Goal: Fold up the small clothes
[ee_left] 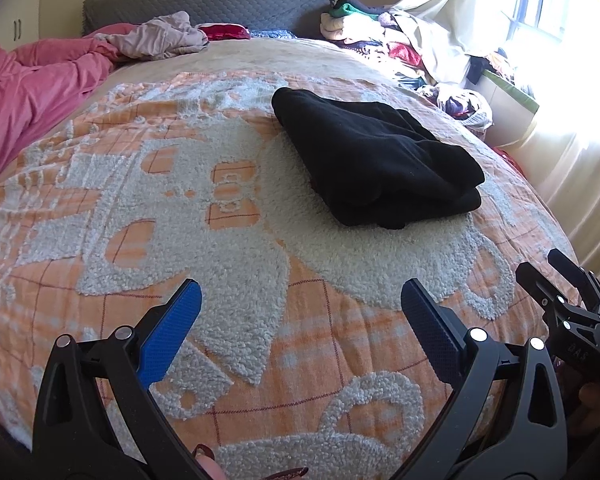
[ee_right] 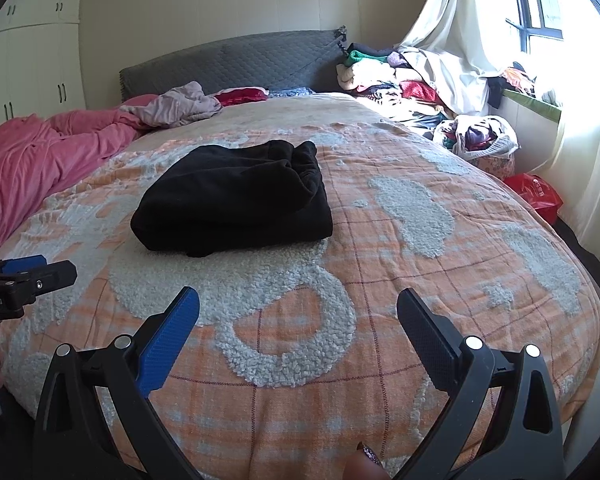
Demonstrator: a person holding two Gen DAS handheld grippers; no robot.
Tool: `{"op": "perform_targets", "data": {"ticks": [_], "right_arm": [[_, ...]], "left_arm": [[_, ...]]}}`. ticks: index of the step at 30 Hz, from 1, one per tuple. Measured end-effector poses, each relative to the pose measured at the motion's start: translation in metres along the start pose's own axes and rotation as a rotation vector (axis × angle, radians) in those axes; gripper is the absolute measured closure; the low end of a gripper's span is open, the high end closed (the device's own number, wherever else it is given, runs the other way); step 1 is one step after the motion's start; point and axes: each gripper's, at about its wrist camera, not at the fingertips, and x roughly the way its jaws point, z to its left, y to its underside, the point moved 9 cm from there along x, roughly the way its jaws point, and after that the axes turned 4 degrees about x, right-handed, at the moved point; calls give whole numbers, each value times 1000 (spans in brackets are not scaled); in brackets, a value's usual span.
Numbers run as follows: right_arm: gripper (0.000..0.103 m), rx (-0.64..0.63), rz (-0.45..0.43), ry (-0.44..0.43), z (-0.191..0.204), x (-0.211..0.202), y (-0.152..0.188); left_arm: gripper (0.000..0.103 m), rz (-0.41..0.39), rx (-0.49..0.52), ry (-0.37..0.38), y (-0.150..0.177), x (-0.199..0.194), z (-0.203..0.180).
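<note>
A black garment [ee_left: 376, 164] [ee_right: 236, 200] lies folded into a thick rectangle on the orange and white blanket [ee_left: 236, 208] [ee_right: 380, 280], in the middle of the bed. My left gripper [ee_left: 302, 300] is open, low over the blanket's near end, well short of the garment, with nothing between its blue pads. My right gripper [ee_right: 298, 304] is open too, empty, also short of the garment. Each gripper shows in the other's view: the right gripper [ee_left: 546, 270] at the right edge, the left gripper [ee_right: 40, 267] at the left edge.
A pink duvet [ee_left: 32, 92] [ee_right: 28, 160] is bunched along the bed's left side. A tall pile of clothes [ee_left: 380, 28] [ee_right: 396, 76] sits by the grey headboard [ee_right: 236, 60]. A full laundry basket [ee_right: 484, 144] and a red bag [ee_right: 534, 194] stand on the floor under the window.
</note>
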Motion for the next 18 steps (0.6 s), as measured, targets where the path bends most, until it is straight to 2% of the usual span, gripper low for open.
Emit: {"op": "perform_targets", "data": {"ticks": [18], "right_arm": [[5,0,2,12,-1,0,0]], "left_arm": [[9,1,-15,-1,-1,-3,2]]}}
